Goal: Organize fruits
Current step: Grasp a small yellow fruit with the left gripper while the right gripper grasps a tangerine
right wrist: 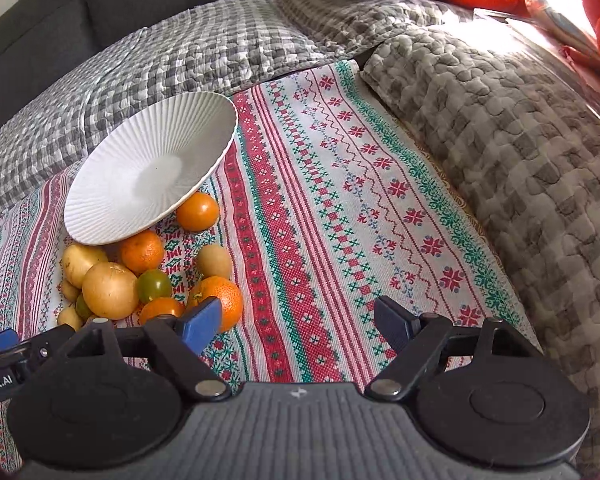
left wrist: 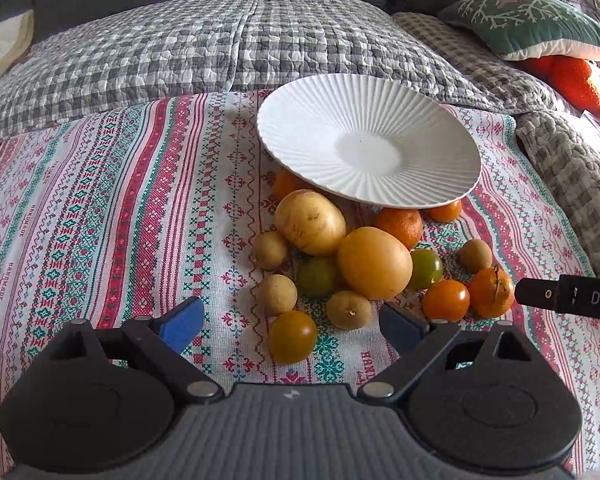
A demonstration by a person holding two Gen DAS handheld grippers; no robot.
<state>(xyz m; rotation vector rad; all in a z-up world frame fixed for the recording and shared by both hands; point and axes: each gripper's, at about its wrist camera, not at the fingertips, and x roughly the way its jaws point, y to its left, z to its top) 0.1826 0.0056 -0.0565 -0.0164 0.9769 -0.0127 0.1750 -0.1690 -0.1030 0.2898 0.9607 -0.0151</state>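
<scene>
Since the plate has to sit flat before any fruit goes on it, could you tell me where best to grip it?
Probably the white ribbed plate at its raised near rim, from the front: it tilts on the fruit, leaving a gap beneath that thin edge.

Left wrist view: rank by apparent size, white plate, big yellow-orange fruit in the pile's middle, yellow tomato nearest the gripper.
1. white plate, largest by far
2. big yellow-orange fruit
3. yellow tomato, smallest, though nearest the camera
</scene>
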